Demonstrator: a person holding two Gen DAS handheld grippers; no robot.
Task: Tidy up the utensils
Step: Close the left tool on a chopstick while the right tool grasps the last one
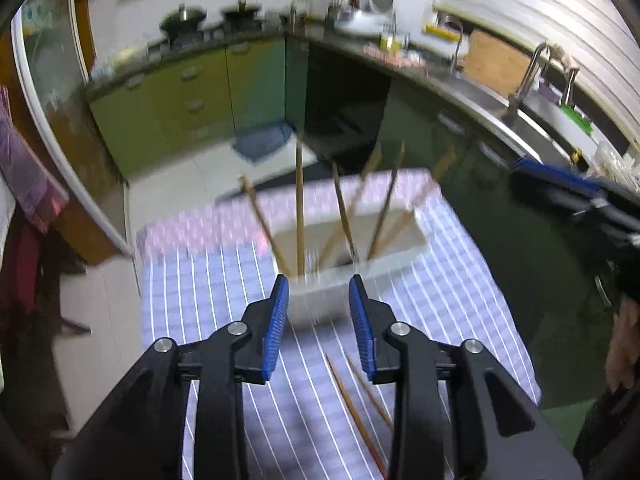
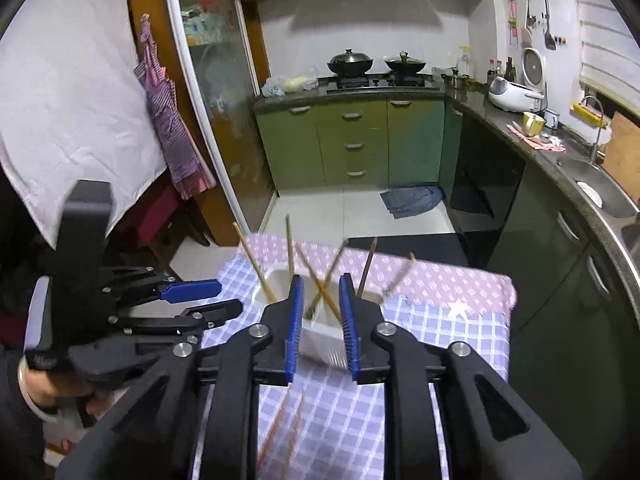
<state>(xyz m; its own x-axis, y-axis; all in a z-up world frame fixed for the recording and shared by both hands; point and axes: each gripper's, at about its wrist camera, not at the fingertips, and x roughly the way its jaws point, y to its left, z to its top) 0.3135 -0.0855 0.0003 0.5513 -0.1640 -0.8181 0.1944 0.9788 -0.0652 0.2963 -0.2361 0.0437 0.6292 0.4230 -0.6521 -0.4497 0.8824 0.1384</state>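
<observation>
Left wrist view: the left gripper (image 1: 319,286) hangs tilted down over a checked cloth (image 1: 208,292), its blue pads (image 1: 276,328) parted with nothing between them. Just ahead of the fingertips stands a white holder (image 1: 394,258), set well in from the cloth's far and right edges. Chopsticks (image 1: 299,208) lean out of it in several directions, blurred. Two more loose chopsticks (image 1: 352,404) lie flat on the cloth below the jaws. Bare cloth lies open to the left of the holder; beyond the right edge the floor drops away dark. The right gripper (image 1: 560,188) enters from the right, higher and well apart from the holder.

Right wrist view: the right gripper (image 2: 321,280) also points downward, released and empty, fingertips just before the holder (image 2: 320,340). Chopsticks (image 2: 316,280) cross in the gap beyond the pads. The loose chopsticks (image 2: 284,428) show faintly beneath. The left gripper (image 2: 204,300) sits at left, turned sideways, near the cloth's (image 2: 440,320) left edge, a hand (image 2: 52,392) gripping its handle.
</observation>
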